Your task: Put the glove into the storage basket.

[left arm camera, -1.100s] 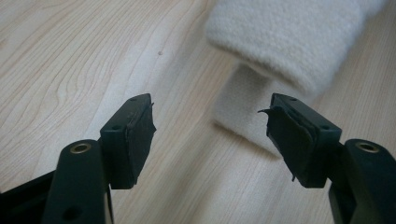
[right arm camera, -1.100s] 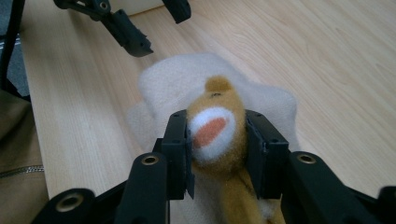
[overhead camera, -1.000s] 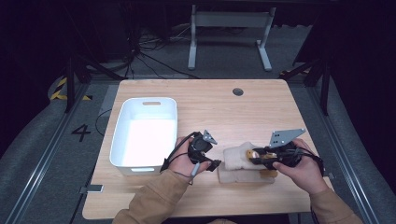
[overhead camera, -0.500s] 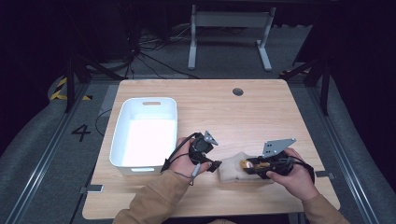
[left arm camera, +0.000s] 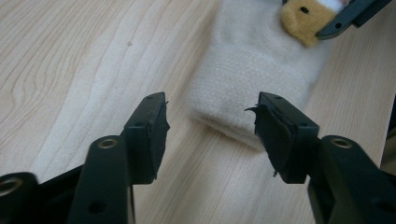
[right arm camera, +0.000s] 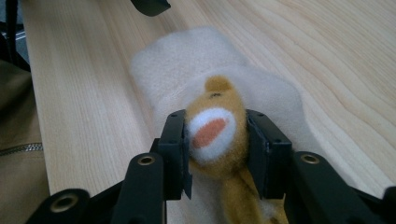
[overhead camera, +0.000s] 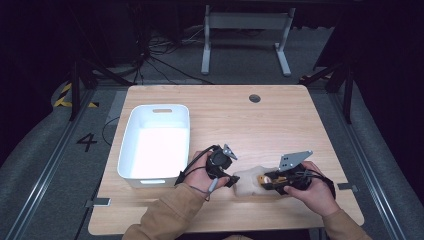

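A: Your right gripper (overhead camera: 266, 180) has come down lower since a moment ago, and now it sits low over the sock (overhead camera: 246, 181). Your left gripper (overhead camera: 231, 179) has stayed by the sock's other end.

B: What are your right jaws doing?

A: They pinch the yellow plush part (right arm camera: 215, 135) of the sock, the bit with the white and orange patch. In your right gripper view one jaw presses on each side of it.

B: And your left jaws?

A: They have just been closing, but they stand apart and pinch nothing. In your left gripper view the sock's cuff end (left arm camera: 243, 100) lies just ahead of them, and no pad touches it.

B: Where is the sock?

A: It lies flat on the table (overhead camera: 240, 117), near the edge by you. It is cream and soft. Your left gripper is at the sock's left end, and your right gripper is at its right end.

B: What else is near the sock?

A: The white bin (overhead camera: 134, 150) stands to the sock's left, past your left hand (overhead camera: 200, 176), well apart from the sock. The small dark hole (overhead camera: 254, 98) in the table is far behind the sock. Your right hand (overhead camera: 307, 187) is just to the sock's right. The grey plate (overhead camera: 294, 159) on your right gripper sticks up behind the sock.
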{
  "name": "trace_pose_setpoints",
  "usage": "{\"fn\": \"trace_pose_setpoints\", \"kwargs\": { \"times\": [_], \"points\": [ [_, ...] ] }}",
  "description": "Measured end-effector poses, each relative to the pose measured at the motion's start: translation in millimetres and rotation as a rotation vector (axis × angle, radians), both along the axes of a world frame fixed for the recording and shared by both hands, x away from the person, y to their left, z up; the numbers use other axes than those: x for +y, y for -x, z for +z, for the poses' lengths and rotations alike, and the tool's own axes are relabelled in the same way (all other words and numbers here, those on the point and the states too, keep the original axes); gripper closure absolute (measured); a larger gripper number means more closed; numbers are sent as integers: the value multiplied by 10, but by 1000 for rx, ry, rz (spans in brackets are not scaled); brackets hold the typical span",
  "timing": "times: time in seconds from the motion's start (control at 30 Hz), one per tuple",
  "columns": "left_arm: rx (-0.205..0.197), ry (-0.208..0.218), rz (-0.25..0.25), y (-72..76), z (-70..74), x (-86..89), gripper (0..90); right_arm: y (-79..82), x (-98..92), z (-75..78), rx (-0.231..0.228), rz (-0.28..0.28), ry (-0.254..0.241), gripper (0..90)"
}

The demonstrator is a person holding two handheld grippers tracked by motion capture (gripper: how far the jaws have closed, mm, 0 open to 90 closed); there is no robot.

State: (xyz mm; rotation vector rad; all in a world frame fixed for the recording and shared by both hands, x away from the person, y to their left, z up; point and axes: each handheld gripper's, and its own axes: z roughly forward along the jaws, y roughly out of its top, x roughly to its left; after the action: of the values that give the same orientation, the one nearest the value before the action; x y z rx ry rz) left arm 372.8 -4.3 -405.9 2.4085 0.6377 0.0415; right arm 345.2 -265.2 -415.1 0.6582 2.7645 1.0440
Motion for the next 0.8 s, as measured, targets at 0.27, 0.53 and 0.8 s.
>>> {"fn": "trace_pose_setpoints", "kwargs": {
  "times": [0.27, 0.53, 0.8],
  "points": [
    [-2, -16, -16, 2, 2, -24, 410, -7, 7, -79, 9, -22, 23, 553],
    [15, 3, -57, -8, 7, -71, 304, -3, -103, 7, 16, -52, -51, 415],
    [-69, 15, -62, 42, 38, -138, 232, -25, -423, 98, -15, -155, -91, 376]
  ]
}}
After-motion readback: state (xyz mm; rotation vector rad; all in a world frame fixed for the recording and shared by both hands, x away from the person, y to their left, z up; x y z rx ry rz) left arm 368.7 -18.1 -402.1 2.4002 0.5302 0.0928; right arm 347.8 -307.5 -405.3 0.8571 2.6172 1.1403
